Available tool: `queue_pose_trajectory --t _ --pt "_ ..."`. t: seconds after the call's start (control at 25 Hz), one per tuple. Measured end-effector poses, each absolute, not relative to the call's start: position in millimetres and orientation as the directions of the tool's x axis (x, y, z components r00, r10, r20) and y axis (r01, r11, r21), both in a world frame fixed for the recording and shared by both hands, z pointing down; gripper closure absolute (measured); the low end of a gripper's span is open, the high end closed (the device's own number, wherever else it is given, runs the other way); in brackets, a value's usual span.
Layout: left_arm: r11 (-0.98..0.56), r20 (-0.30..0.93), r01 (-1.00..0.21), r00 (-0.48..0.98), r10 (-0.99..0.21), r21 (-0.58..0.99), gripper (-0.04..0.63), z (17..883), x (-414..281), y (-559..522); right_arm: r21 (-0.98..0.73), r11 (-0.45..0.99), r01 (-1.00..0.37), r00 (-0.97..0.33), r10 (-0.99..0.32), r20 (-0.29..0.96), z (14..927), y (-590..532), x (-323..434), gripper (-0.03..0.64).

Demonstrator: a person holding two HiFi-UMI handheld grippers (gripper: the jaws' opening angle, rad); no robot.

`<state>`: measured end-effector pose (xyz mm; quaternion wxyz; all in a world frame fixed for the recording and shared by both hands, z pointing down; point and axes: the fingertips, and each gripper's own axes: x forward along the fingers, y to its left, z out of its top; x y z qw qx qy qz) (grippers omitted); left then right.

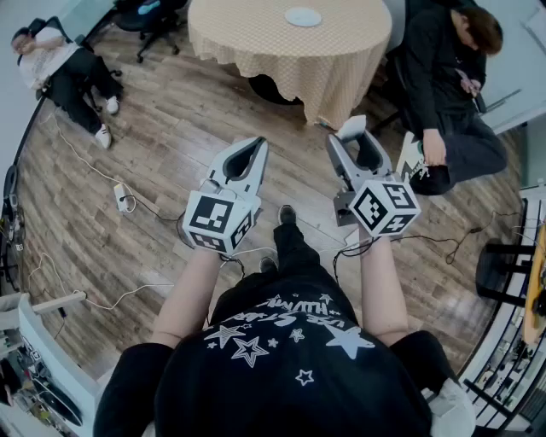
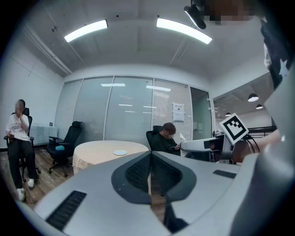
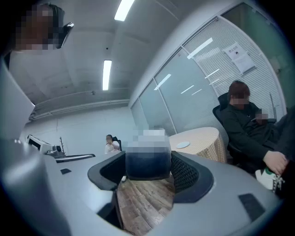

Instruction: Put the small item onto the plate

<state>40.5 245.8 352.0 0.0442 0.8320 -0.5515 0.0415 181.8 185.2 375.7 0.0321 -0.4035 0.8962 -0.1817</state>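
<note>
carrying step: my right hand-held gripper (image 3: 148, 162) grips the dark small item (image 3: 146, 172), jaws wide. my left hand-held gripper (image 2: 150, 159) is closed, empty. the plate (image 1: 303, 16) sits on the table (image 1: 256, 38), well ahead — next i'd step closer and lower over it.

Long white ceiling light strips (image 2: 87, 30) give bright, even, cool light from overhead, and they repeat as pale streaks of glare in the frosted glass partition wall (image 2: 124, 110). Shadows on the brown wooden plank floor (image 1: 171, 128) are faint and soft-edged. Both gripper views bend straight lines strongly and darken to black at the corners. The head view is sharp and curves at its rim. In the right claw (image 3: 144, 159), the dark blue rounded item (image 3: 143, 169) looks soft, its top pixelated.
</note>
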Motion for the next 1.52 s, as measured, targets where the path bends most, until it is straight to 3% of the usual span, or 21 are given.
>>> queue_pose_trajectory --t 0.28,0.88,1.52 --pt "-0.413 0.127 -0.91 0.413 -0.902 0.022 0.586 356.4 62.2 286.9 -0.298 0.6 -0.742 -0.651 -0.752 0.105 375.1 227.3 199.4 0.31" --pt "-0.437 0.085 -0.899 0.437 -0.896 0.016 0.587 347.1 40.6 312.1 -0.323 0.583 -0.746 -0.632 -0.772 0.066 362.0 261.5 196.4 0.31" --pt "-0.393 0.095 -0.918 0.396 -0.913 0.05 0.587 360.8 -11.8 244.7 -0.341 0.594 -0.728 -0.663 -0.738 0.13 382.4 178.5 158.9 0.31"
